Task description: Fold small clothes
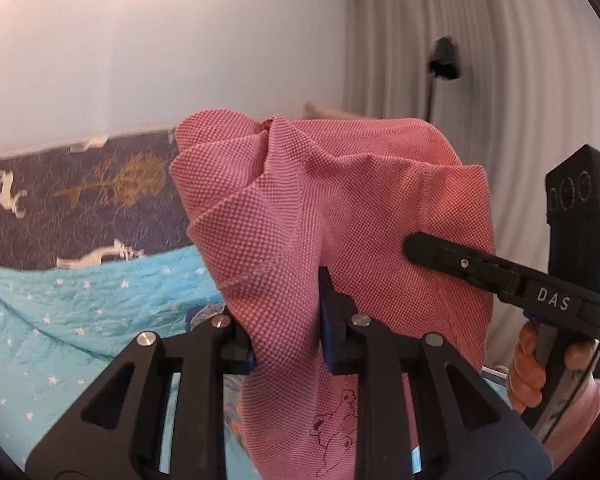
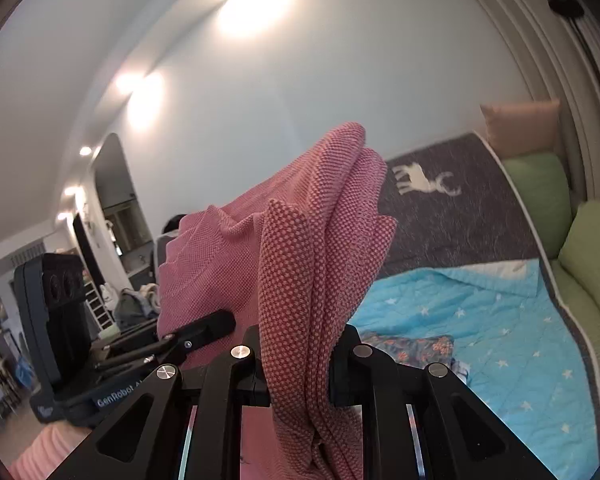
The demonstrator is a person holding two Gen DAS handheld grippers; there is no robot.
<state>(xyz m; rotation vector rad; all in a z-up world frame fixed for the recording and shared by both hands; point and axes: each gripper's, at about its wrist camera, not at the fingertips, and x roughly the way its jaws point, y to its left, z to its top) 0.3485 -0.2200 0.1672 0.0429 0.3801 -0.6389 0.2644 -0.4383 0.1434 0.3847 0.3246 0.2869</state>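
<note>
1. The bed (image 2: 500, 320) fills the lower background of both views. It carries a light blue quilt with white stars (image 1: 60, 320) and, farther back, a dark grey blanket with white deer (image 2: 460, 208).
2. White walls rise behind the bed, and a pale pleated curtain (image 1: 480, 80) hangs at the right of the left wrist view.
3. Green cushions (image 2: 572, 248) line the far side of the bed, with a peach pillow (image 2: 520, 124) beyond them.
4. The pink knitted garment (image 1: 340, 208) is held up in the air above the bed, bunched and folded between the two tools. A small line drawing of bears shows on its lower part in the left wrist view.
5. A small floral cloth (image 2: 412, 346) lies on the blue quilt, below the lifted garment.
6. The left tool (image 1: 288, 328) is clamped on a fold of the pink garment, cloth pinched between its blue pads.
7. The right tool (image 2: 300, 364) is likewise closed on a thick bunch of the same garment, which hangs down between its fingers.
8. The person's right hand (image 1: 536, 364) grips the right tool's handle, seen at the right edge of the left wrist view.
</note>
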